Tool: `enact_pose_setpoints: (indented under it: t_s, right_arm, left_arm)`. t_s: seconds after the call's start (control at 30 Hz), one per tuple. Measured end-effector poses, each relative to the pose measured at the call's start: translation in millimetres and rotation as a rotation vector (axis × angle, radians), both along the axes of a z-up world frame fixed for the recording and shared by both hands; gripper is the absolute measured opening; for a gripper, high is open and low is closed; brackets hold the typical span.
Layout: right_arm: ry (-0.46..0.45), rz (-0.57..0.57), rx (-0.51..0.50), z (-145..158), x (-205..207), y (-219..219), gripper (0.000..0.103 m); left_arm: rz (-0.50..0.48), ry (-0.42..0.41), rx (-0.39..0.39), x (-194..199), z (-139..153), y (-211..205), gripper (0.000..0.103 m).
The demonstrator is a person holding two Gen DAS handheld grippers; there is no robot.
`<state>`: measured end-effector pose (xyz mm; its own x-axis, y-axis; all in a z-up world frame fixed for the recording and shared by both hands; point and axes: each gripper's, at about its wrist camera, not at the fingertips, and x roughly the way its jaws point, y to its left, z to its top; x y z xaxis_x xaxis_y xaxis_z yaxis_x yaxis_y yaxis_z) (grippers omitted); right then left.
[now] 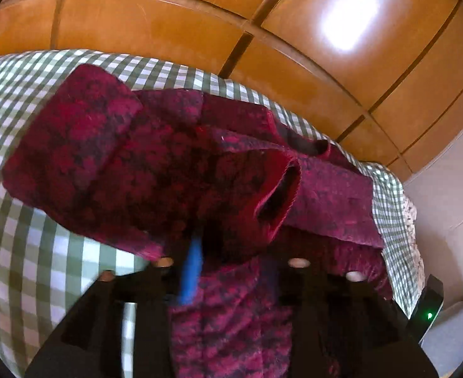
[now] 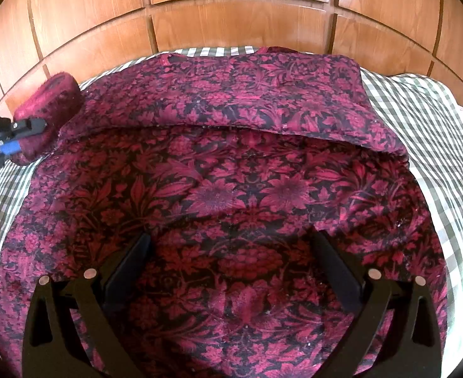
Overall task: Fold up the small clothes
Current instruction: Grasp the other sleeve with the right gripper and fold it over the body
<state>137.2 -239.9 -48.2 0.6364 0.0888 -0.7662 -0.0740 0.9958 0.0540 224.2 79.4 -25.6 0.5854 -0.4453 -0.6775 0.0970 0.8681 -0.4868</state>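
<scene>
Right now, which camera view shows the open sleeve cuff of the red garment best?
The left wrist view: the sleeve cuff faces the camera, its dark opening plainly visible at the centre. The right wrist view shows the garment spread flat on the checked cloth, but the sleeve there is only a blurred lump at the left edge.

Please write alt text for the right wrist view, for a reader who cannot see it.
A dark red floral garment lies spread on a green checked cloth, its far edge folded over. The right claw is open above it; the left claw is at the sleeve.
</scene>
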Motion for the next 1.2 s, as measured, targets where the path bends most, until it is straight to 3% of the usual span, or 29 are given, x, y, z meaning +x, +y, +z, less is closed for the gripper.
enact_pose_setpoints:
  t_s: [0.03,0.07,0.17,0.3,0.43,0.5,0.57,0.6,0.63,0.67,0.7,0.97,1.2]
  right_arm:
    - [0.006,-0.002,0.000,2.0,0.8,0.0,0.101]
    - [0.010,-0.012,0.018,6.4,1.2,-0.3,0.101]
    - [-0.013,0.003,0.147,23.1,2.0,2.5,0.101]
    - [0.011,0.131,0.384,45.6,17.0,38.1,0.101]
    - [0.129,0.231,0.562,41.0,49.0,91.1,0.100]
    - [0.186,0.241,0.551,29.8,68.3,118.3,0.098]
    - [0.234,0.223,0.501,18.5,85.9,143.9,0.083]
    - [0.223,0.211,0.476,19.2,89.2,148.6,0.066]
    - [0.214,0.209,0.455,22.8,92.7,153.1,0.043]
    - [0.217,0.226,0.446,29.9,95.6,156.6,0.030]
    - [0.211,0.243,0.443,39.5,95.2,157.6,0.010]
    - [-0.162,0.349,0.294,166.2,54.0,130.2,0.009]
    - [-0.287,0.263,0.293,202.4,48.9,68.0,0.009]
  left_arm:
    - [0.007,-0.009,-0.013,-6.7,1.5,4.9,0.077]
    - [0.021,-0.021,-0.024,-12.1,3.3,11.2,0.080]
    - [0.006,-0.052,-0.028,-33.2,12.0,20.5,0.081]
    - [0.062,-0.080,0.027,-55.4,11.6,44.1,0.081]
    - [0.175,-0.030,0.061,-71.3,-2.2,83.2,0.081]
    - [0.227,-0.008,0.051,-78.8,-9.7,101.8,0.081]
    - [0.275,0.008,0.056,-87.1,-16.7,118.2,0.081]
    - [0.296,0.015,0.066,-91.8,-19.5,126.2,0.081]
    - [0.303,0.020,0.072,-93.8,-21.1,130.4,0.081]
    - [0.309,0.028,0.078,-95.6,-23.3,133.7,0.081]
    - [0.315,0.034,0.084,-95.6,-25.2,135.9,0.081]
    - [0.380,0.080,0.109,-69.7,-23.9,115.0,0.082]
    - [0.363,0.076,0.168,-24.6,-15.2,66.1,0.082]
